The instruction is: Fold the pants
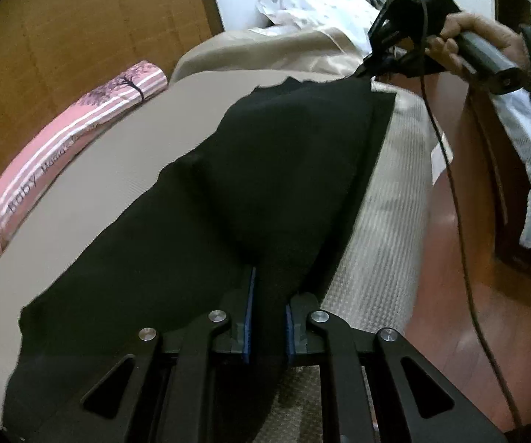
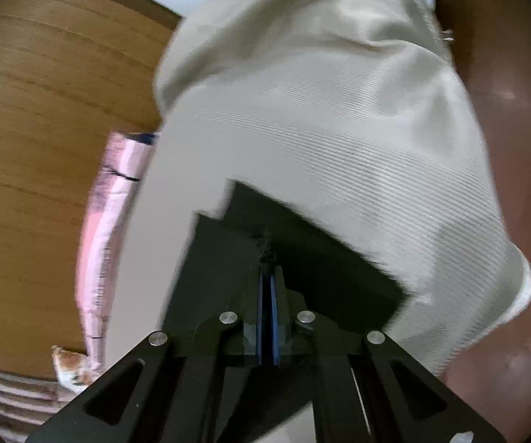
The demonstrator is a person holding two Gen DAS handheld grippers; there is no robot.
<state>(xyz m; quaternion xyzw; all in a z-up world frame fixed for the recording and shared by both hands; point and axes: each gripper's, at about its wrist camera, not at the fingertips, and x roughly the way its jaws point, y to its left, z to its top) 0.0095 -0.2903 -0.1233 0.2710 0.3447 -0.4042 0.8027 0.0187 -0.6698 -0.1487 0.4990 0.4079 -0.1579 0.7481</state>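
Black pants [image 1: 250, 192] stretch along the beige ribbed bed cover [image 1: 387, 199] in the left wrist view. My left gripper [image 1: 268, 295] is shut on a thick fold of that black cloth at the near end. At the far end a person's hand [image 1: 476, 37] holds my right gripper [image 1: 363, 70], which pinches the far corner of the pants. In the right wrist view, which is blurred, the right gripper [image 2: 266, 277] is shut, its blue pads pressed on a black cloth edge [image 2: 302, 254] over the pale cover [image 2: 339, 129].
A pink striped roll [image 1: 62, 147] lies along the left edge of the bed, against a wooden wall [image 1: 81, 29]. Pillows and satin bedding [image 1: 302, 37] sit at the far end. A reddish floor [image 1: 461, 258] runs along the right side, crossed by a black cable [image 1: 450, 184].
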